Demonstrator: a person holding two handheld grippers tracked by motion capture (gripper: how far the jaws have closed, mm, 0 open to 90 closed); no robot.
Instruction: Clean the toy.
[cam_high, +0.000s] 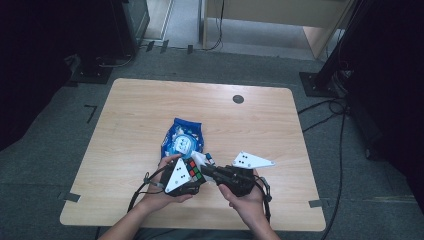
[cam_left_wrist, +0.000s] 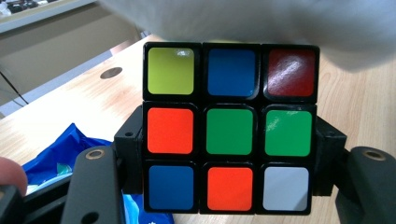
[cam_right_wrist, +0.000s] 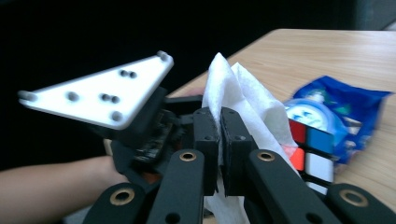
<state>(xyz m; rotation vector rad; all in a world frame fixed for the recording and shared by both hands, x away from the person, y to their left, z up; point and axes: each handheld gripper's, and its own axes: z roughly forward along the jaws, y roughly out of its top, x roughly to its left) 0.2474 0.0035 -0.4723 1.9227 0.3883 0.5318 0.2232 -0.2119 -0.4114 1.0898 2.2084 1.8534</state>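
While your left gripper (cam_left_wrist: 229, 154) clamps the puzzle cube (cam_left_wrist: 229, 128) between its two black jaws, its own view gives you the cube's full face: yellow-green, blue and dark red on top, orange and two greens in the middle, blue, orange and white below. That detail is lost in the high view, where the cube (cam_high: 193, 170) is a small patch of colour beside the grey three-cornered plate, near the table's (cam_high: 135, 125) front edge.

Your right gripper (cam_right_wrist: 219, 135) has its jaws pressed nearly together on a white tissue (cam_right_wrist: 243, 100), which rises in a folded peak above the pads. From above, the tissue (cam_high: 200, 159) shows as a small white scrap right at the cube, with the right gripper (cam_high: 206, 170) pointing in from the right.

In the left gripper view, the tissue (cam_left_wrist: 261, 23) is a pale blur across the top, touching or just over the cube's upper edge; which, you cannot tell there.

A blue snack bag (cam_high: 183, 140) lies just behind the cube; the right gripper view shows it (cam_right_wrist: 345, 109) beyond the cube (cam_right_wrist: 310, 149), and the left gripper view catches its corner (cam_left_wrist: 60, 154) at lower left.
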